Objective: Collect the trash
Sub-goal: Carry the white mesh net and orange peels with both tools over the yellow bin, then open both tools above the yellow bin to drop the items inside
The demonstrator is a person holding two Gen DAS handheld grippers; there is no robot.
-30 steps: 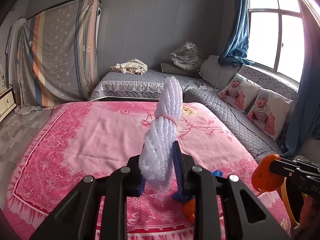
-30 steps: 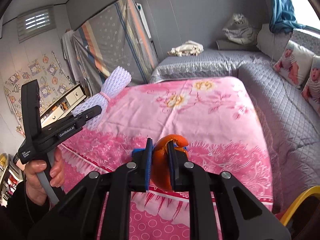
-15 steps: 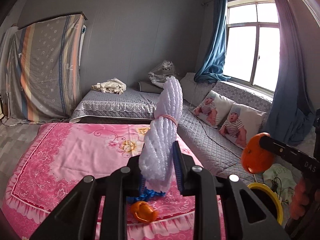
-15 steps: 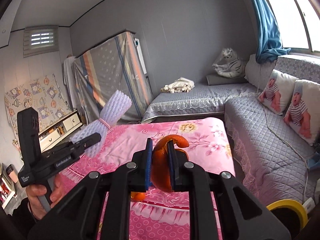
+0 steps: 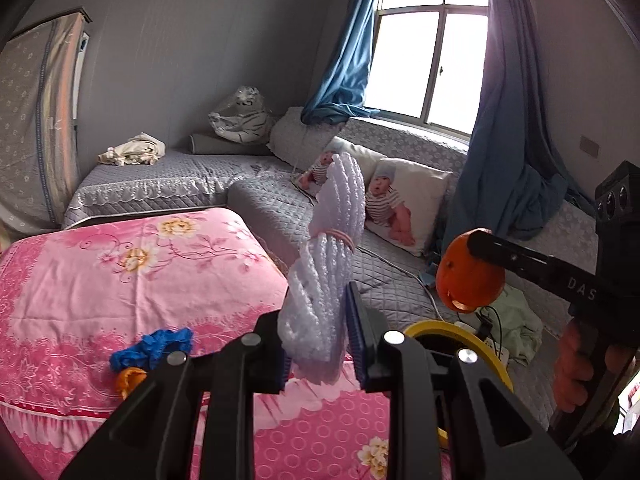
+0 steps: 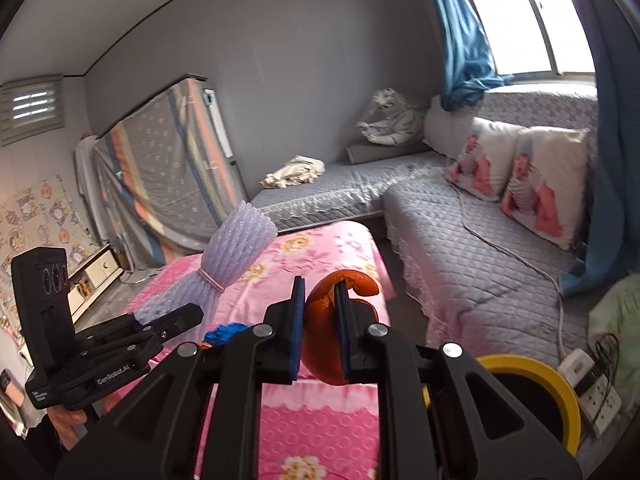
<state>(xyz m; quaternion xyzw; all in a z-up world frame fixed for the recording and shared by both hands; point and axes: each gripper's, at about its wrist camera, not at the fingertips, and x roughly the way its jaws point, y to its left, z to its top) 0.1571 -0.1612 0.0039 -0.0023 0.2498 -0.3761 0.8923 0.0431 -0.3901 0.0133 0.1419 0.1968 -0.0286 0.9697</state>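
1. My left gripper [image 5: 316,354] is closed tight on a bundle of white foam net [image 5: 326,264], tied at the waist with a pink band; the bundle stands up between the pads and is clear of the bed [image 5: 120,272].
2. My right gripper [image 6: 320,340] is clamped on a piece of orange peel [image 6: 326,344], squeezed between the two blue pads, also held in the air.
3. I judge this to be the carry step: both pieces of trash are in hand and I am bringing them toward the bin [image 6: 560,384], the yellow-rimmed black one on the floor just off the bed's corner, low to my right.
4. The peel is the nearer of the two to the bin, above and to the left of its rim in the right view; the foam net is farther left.
5. The next move calls for lowering each gripper over the bin's mouth and only then opening, so nothing lands on the floor or on the power strip [image 6: 596,394] beside it.
6. Left on the bed are a blue crumpled scrap [image 5: 154,346] and a small orange bit [image 5: 130,380] near the front edge; I expect those to need another trip.
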